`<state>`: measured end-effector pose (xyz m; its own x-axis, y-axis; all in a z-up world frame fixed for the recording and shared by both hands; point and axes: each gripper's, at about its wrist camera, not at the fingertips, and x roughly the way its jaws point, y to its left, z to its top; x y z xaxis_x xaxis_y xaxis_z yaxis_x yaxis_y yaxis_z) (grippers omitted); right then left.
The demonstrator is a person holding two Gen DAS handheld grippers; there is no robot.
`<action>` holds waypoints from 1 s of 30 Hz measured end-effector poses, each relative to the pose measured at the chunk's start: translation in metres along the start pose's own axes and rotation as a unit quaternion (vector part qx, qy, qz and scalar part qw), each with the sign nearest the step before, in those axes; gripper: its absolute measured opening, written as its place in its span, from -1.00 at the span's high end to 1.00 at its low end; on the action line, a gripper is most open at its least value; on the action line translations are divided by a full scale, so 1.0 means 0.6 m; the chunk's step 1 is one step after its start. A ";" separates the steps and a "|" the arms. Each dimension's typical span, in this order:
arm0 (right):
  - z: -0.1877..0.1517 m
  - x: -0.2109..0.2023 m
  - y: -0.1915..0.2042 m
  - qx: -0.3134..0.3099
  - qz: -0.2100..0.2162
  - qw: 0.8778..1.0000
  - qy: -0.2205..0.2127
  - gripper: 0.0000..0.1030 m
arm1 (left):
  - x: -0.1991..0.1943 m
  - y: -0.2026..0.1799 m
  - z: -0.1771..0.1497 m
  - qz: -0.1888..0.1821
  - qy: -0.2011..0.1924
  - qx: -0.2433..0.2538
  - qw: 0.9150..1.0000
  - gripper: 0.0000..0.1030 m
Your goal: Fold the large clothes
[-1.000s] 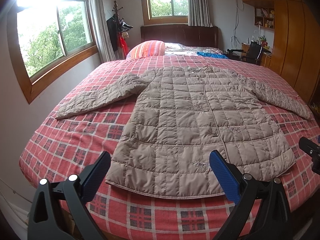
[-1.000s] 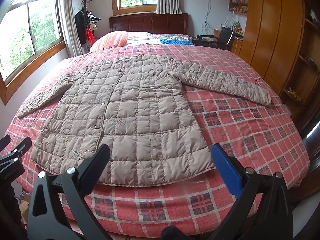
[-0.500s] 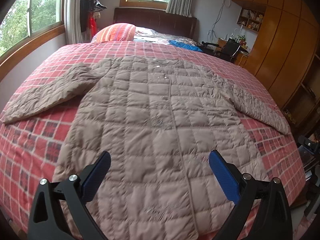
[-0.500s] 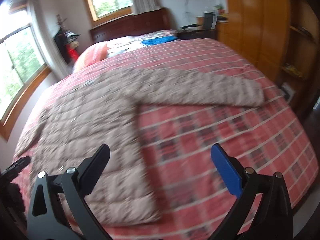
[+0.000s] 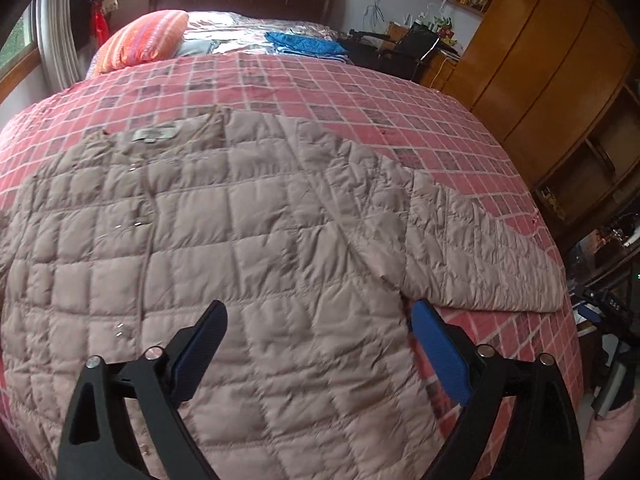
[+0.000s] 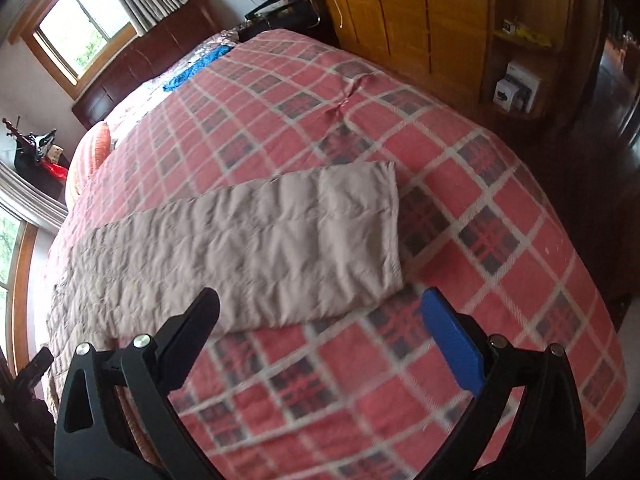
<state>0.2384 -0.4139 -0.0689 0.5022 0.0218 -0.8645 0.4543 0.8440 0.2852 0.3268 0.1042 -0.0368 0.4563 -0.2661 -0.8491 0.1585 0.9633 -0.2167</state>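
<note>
Quilted jacket (image 5: 248, 248) lies spread flat, front up, on the bed's red plaid bedspread (image 5: 320, 84), with its collar label toward the headboard and its sleeve (image 6: 280, 248) stretched straight out to the side. No fold shows anywhere on it, so as I judge it the task is barely begun: sleeves, sides and the lengthwise fold are all left to do.

Left hand-held gripper (image 5: 316, 344) hangs low over the jacket's chest, jaws wide apart and holding nothing — the underarm seam lies just ahead of its right finger, the button line off to its left.

Right hand-held gripper (image 6: 320, 332) is likewise spread open and empty; the sleeve's cuff end lies just ahead of it, between the lines of its two fingers, with bare bedspread directly beneath. That cuff looks the likely first grab — a guess only.
</note>
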 end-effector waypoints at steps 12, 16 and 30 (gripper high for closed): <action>0.041 0.085 -0.007 -0.024 -0.005 0.999 0.046 -0.93 | 0.165 -0.014 0.064 -0.113 0.099 -0.078 0.986 -0.06; 0.043 0.102 -0.009 -0.026 0.006 0.998 0.057 -0.59 | 0.187 0.011 0.065 -0.142 0.115 -0.114 0.977 0.39; 0.053 0.068 0.044 -0.031 0.022 0.999 0.023 0.87 | 0.227 0.077 0.048 -0.218 0.126 -0.143 0.957 0.74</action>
<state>0.2942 -0.4076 -0.0836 0.4853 0.0830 -0.8704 0.3852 0.8734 0.2981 0.4218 0.1112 -0.1486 0.1705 -0.6632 -0.7288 0.0229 0.7421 -0.6699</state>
